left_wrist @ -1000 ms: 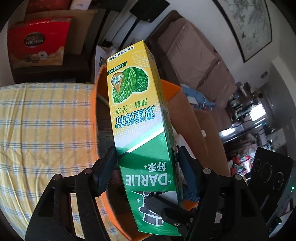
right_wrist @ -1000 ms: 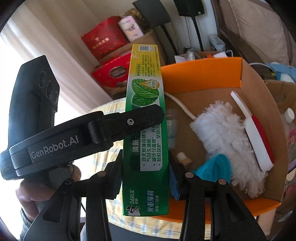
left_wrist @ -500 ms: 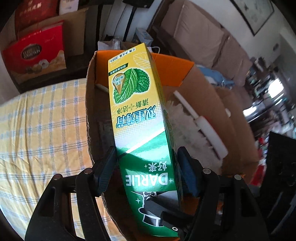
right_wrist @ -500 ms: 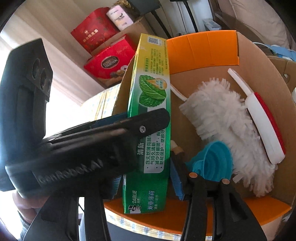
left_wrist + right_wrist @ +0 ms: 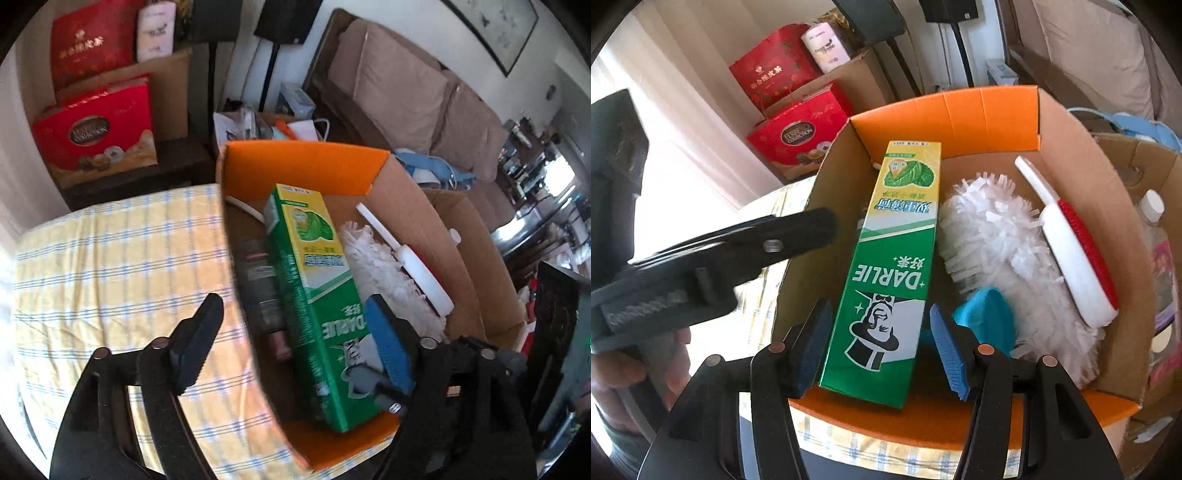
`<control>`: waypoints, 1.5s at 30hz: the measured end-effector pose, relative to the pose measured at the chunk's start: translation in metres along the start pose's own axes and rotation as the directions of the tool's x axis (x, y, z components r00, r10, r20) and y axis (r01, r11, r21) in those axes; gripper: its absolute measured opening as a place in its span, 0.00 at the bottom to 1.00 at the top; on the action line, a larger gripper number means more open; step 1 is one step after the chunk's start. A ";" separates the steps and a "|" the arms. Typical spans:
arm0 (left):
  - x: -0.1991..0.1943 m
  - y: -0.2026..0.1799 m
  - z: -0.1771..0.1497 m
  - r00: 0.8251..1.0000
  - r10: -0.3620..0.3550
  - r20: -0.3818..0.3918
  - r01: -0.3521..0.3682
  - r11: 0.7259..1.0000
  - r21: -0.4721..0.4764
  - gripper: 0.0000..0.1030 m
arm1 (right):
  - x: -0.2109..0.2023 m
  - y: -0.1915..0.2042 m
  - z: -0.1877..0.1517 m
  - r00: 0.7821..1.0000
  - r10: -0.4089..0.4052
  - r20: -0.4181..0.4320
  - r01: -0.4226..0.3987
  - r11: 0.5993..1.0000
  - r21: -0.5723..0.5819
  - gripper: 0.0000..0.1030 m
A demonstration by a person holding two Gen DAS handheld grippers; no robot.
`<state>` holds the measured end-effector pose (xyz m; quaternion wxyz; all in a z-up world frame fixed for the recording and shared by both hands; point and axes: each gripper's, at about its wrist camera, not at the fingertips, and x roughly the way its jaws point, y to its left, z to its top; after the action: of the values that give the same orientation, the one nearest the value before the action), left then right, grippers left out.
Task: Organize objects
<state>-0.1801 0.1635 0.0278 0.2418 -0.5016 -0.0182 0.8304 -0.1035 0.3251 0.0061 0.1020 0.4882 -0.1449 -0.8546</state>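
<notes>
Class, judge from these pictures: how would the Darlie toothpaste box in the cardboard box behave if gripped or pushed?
The Darlie toothpaste box looks stiff with flat card sides, so it probably grips firmly. Its glossy print may be slightly slippery. Long and narrow, propped on the cardboard box's front edge, it would likely slide, not roll.

Green-yellow toothpaste box (image 5: 886, 266) lying in cardboard box (image 5: 1082, 155)
</notes>
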 end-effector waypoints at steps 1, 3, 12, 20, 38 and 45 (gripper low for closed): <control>-0.004 0.004 -0.002 1.000 0.002 0.006 -0.002 1.000 -0.001 0.76 | -0.001 0.001 0.000 1.000 -0.005 0.005 0.005 1.000 -0.004 0.55; -0.013 0.010 -0.007 1.000 0.009 0.017 -0.009 1.000 0.001 0.76 | -0.006 0.004 -0.001 1.000 -0.020 0.020 0.020 1.000 -0.016 0.55; -0.042 0.037 -0.043 0.996 0.058 0.066 -0.058 0.998 -0.003 0.92 | -0.025 0.019 -0.009 0.991 -0.084 0.108 0.090 0.995 -0.051 0.75; -0.061 0.050 -0.071 0.989 0.119 0.093 -0.119 0.993 0.001 0.95 | -0.036 0.038 -0.023 0.980 -0.119 0.158 0.133 0.988 -0.082 0.90; -0.109 0.063 -0.132 0.969 0.193 0.155 -0.191 0.981 -0.031 1.00 | -0.053 0.061 -0.059 0.950 -0.206 0.234 0.229 0.971 -0.073 0.99; -0.126 0.066 -0.156 0.956 0.217 0.198 -0.203 0.975 -0.086 1.00 | -0.064 0.066 -0.077 0.928 -0.258 0.268 0.285 0.956 -0.065 1.00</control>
<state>-0.0260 0.0194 0.0367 0.1325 -0.4194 -0.0168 0.8979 -0.0023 0.2724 0.0437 -0.0119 0.3828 -0.0440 -0.9227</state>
